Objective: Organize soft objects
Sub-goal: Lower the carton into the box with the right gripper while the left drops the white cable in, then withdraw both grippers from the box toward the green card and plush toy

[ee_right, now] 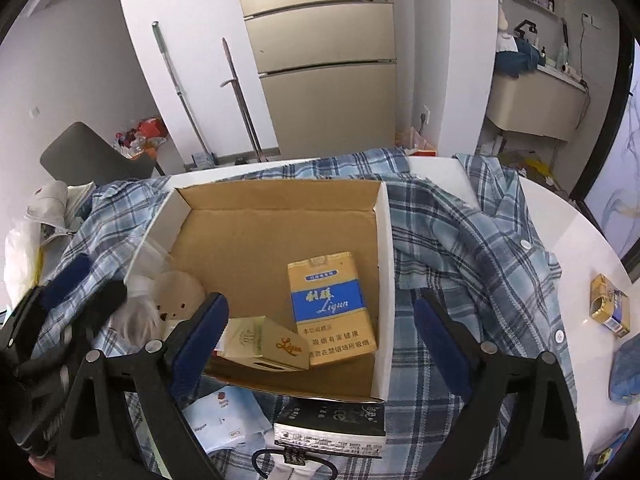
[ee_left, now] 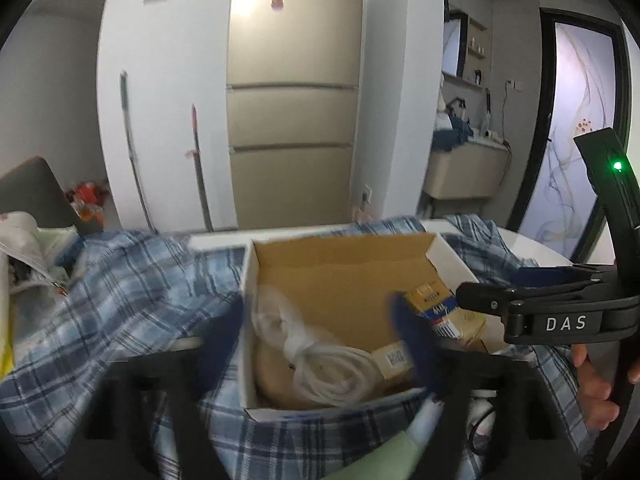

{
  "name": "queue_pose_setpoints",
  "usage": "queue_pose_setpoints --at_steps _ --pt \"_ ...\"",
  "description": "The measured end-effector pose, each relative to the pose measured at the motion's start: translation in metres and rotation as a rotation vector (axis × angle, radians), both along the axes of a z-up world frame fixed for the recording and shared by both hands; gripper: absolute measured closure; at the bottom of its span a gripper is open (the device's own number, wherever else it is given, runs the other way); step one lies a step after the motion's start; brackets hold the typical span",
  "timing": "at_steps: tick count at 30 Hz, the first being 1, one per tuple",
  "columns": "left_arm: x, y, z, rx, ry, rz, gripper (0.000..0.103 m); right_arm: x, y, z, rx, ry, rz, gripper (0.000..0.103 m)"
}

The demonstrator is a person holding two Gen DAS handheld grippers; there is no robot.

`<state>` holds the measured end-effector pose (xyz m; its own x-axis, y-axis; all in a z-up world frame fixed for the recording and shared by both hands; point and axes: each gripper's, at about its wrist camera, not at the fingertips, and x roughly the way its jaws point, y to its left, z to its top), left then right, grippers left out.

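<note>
An open cardboard box (ee_right: pixel 384 260) stands on a blue plaid shirt (ee_right: pixel 480 240). Inside lie a plastic-wrapped soft toy (ee_right: pixel 176 296), a yellow and blue cigarette pack (ee_right: pixel 332 308) and a cream pack (ee_right: pixel 264 342). My right gripper (ee_right: pixel 320 344) is open above the box's near edge, with nothing between its blue pads. My left gripper (ee_left: pixel 316 348) is open over the wrapped toy (ee_left: pixel 320 360), its fingers blurred and not touching it. A pale green and white thing (ee_left: pixel 400 444) shows blurred below its right finger. The left gripper (ee_right: pixel 86 288) sits at the box's left side.
The shirt covers most of a white round table (ee_right: pixel 580 240). Another cigarette pack (ee_right: pixel 610 306) and a blue cloth item (ee_right: pixel 626 372) lie at the right edge. A black package (ee_right: pixel 332 416) and a light blue pouch (ee_right: pixel 224 416) lie in front of the box. A hand (ee_left: pixel 596 392) holds the right gripper (ee_left: pixel 496 286).
</note>
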<state>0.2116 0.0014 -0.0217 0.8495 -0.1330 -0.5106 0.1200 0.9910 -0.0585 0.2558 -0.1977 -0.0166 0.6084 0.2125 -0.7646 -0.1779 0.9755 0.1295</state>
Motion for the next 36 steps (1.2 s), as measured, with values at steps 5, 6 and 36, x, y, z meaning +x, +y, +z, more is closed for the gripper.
queue_pose_setpoints --at_steps 5,6,36 --pt "-0.015 -0.005 0.016 0.02 -0.072 -0.003 0.015 -0.007 -0.002 0.012 0.019 -0.032 0.004 0.01" --pt "-0.019 -0.007 0.022 0.028 -0.086 -0.003 0.015 -0.008 -0.002 0.016 0.021 -0.041 0.005 0.01" --pt "-0.17 -0.028 0.066 0.062 -0.387 -0.059 0.0 -0.136 -0.035 0.063 0.067 -0.407 -0.034 0.001"
